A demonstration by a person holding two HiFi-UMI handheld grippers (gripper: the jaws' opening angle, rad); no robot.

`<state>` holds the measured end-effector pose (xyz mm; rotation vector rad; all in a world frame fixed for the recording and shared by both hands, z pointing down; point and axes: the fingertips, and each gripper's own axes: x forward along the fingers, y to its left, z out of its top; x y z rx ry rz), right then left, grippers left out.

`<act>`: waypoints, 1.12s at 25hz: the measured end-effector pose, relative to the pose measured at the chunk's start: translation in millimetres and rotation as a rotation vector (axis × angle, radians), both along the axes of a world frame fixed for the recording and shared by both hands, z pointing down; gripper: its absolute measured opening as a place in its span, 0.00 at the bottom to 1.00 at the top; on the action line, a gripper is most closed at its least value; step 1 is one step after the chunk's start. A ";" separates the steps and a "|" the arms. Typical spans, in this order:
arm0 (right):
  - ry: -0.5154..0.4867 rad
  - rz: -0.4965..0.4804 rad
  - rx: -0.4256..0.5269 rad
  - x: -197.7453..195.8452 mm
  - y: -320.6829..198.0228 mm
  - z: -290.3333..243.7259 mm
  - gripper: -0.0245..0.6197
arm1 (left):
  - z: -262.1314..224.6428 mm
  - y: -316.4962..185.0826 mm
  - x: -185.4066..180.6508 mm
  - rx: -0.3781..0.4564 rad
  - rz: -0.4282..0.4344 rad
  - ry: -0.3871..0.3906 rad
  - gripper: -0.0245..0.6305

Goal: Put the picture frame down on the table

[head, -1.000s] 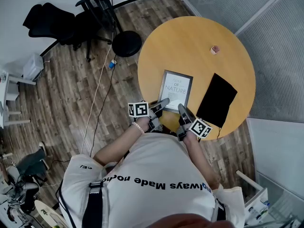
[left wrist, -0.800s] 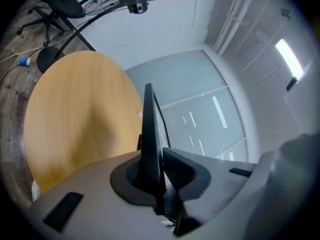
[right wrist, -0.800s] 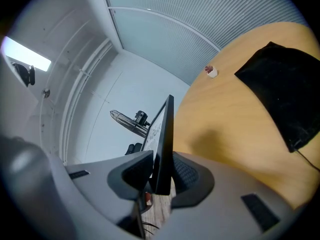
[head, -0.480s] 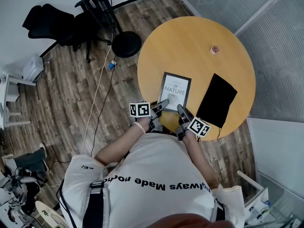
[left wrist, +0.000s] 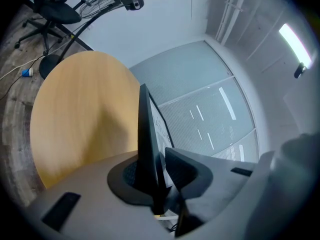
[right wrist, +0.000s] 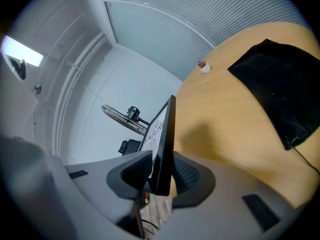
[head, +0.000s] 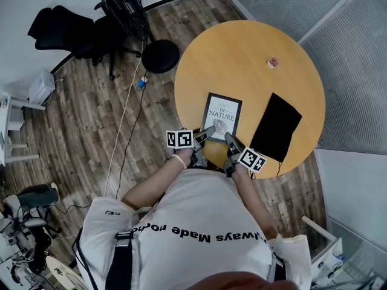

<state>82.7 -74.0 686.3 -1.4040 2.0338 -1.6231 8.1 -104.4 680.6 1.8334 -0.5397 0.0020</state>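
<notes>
One round wooden table (head: 254, 47) carries a black cloth (head: 276, 127) on its right. I see the picture frame (head: 221, 115) just left of that cloth, low at the table's near side. The left gripper (head: 207, 131) and right gripper (head: 230, 138) have just been opening. Each has its jaws slightly apart around the frame's near edge. A small pinkish object (head: 273, 62) sits well beyond.
</notes>
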 end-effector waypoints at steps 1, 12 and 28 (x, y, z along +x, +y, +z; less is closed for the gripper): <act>0.003 -0.001 -0.003 -0.2 1.0 1.9 0.24 | 1.9 1.2 -0.1 0.000 0.002 -0.005 0.14; 0.026 -0.013 -0.034 -1.9 2.9 18.3 0.25 | 18.3 2.8 -1.9 0.012 0.023 -0.061 0.16; 0.063 -0.026 -0.076 0.8 4.1 36.1 0.26 | 40.0 3.1 -1.6 0.014 0.054 -0.142 0.23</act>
